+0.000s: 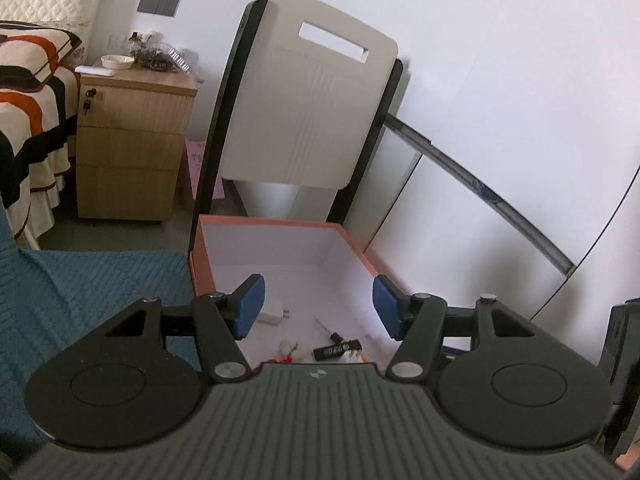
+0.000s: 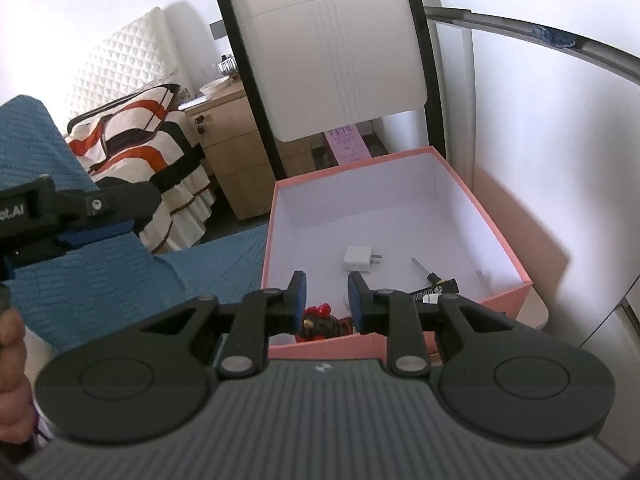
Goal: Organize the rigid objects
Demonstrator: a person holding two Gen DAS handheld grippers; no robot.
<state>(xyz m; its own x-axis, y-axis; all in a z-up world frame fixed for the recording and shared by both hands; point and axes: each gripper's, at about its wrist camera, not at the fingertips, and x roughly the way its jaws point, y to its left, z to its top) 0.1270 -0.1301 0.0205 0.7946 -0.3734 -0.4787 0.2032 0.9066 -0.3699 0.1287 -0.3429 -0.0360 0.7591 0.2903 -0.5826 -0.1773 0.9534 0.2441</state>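
Note:
A pink box with a white inside stands open on a chair seat. On its floor lie a white plug charger, a thin screwdriver, a black cylinder with white print and a red and dark toy figure. My left gripper hangs over the box's near end, open and empty. My right gripper hovers above the box's near wall, its blue pads drawn close with only a narrow gap and nothing between them. The left gripper also shows at the left edge.
A white-backed chair rises behind the box against white wall panels. A blue quilted cover lies to the left. Further left stand a wooden bedside cabinet and a striped bed. A hand shows at the left edge.

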